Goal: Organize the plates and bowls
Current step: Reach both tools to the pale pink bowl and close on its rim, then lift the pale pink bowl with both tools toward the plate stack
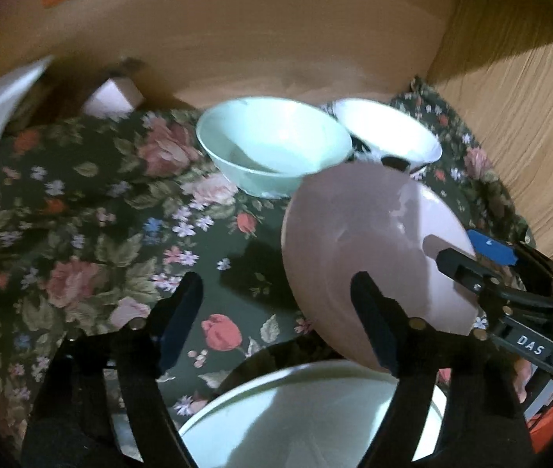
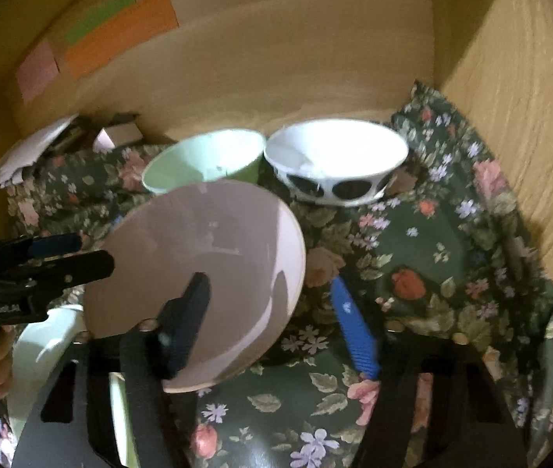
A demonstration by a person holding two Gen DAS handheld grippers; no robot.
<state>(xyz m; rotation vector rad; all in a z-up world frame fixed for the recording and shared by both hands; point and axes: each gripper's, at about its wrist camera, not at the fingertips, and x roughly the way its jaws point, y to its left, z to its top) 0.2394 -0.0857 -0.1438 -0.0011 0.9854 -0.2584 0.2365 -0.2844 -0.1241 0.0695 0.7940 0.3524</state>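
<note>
A shallow pink bowl [image 1: 358, 234] [image 2: 198, 257] hangs tilted above the floral cloth, its hollow side facing me. My right gripper [image 2: 268, 280] [image 1: 459, 247] straddles its rim, with the black finger on the inside and the blue-padded finger behind, shut on it. My left gripper [image 1: 276, 284] [image 2: 95, 251] stands open at the bowl's other side; one finger lies across the near edge and the other is apart from it. A mint green bowl [image 1: 272, 144] [image 2: 202, 160] and a white bowl with dark spots [image 1: 389, 132] [image 2: 335, 152] stand side by side at the back.
A pale green plate [image 1: 315, 409] [image 2: 42, 351] lies close below the grippers. The floral cloth [image 1: 81, 214] [image 2: 432, 273] covers the shelf floor. Wooden walls close the back [image 1: 237, 39] and the right side [image 2: 530, 117]. Papers and a small box [image 2: 34, 144] sit back left.
</note>
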